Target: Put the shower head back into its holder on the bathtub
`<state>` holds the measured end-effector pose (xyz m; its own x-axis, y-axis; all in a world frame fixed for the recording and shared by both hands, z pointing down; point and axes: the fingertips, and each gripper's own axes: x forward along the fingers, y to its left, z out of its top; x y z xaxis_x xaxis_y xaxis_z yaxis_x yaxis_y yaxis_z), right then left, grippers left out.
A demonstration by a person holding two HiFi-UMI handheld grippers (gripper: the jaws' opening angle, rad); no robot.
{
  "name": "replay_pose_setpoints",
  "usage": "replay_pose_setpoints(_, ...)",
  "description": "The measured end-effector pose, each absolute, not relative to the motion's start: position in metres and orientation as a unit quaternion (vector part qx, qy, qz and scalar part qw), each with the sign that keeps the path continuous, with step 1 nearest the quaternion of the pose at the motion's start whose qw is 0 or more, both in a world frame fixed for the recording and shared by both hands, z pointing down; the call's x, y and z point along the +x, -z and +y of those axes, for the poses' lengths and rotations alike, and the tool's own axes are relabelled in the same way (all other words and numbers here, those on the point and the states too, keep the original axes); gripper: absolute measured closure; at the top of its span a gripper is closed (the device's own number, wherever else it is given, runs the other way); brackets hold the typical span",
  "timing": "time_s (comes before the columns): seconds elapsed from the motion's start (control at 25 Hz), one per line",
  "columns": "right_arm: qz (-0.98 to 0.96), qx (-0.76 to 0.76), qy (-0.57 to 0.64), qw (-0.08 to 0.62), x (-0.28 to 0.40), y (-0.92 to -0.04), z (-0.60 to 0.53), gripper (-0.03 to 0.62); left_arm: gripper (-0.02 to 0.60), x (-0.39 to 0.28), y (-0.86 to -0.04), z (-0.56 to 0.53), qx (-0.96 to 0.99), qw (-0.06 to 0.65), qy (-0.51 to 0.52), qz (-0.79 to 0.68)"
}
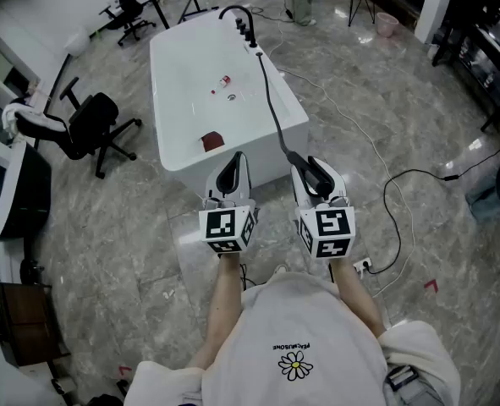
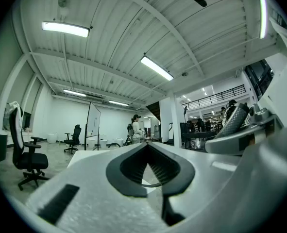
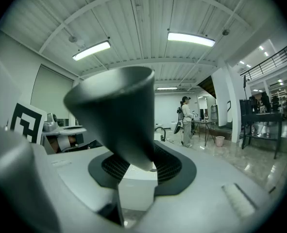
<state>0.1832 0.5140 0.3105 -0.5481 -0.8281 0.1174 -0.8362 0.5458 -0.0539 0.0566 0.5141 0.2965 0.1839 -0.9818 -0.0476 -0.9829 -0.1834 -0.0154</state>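
Observation:
The white bathtub stands just ahead of me, with a black faucet and holder fittings at its far end. A black hose runs from there along the tub's right rim to the black shower head. My right gripper is shut on the shower head, near the tub's near right corner. In the right gripper view the shower head fills the space above the jaws of the right gripper. My left gripper is shut and holds nothing; its jaws meet in the left gripper view.
A small dark red object and a small red-and-white item lie inside the tub. A black office chair stands left of it. Cables and a power strip lie on the floor at right. A person stands far off.

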Motion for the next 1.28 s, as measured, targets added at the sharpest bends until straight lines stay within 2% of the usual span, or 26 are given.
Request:
replay_pose_setpoints(0.68,-0.877,0.475,-0.07,0.022,0.171,-0.315,0.51,0.456,0.58,0.043,-0.312,0.515,-0.769,0.002,-0.018,0.639)
replay_pose_setpoints(1.0,-0.872,0.483,-0.064,0.037,0.157,-0.322,0.501,0.456,0.58,0.024,-0.317,0.508,-0.769,-0.009,-0.031,0.638)
replay_pose_setpoints(1.28,-0.867,0.497,-0.025,0.038,0.128,-0.31,0.474,0.456,0.581,-0.003,-0.319,0.492,-0.779,-0.02,-0.04,0.626)
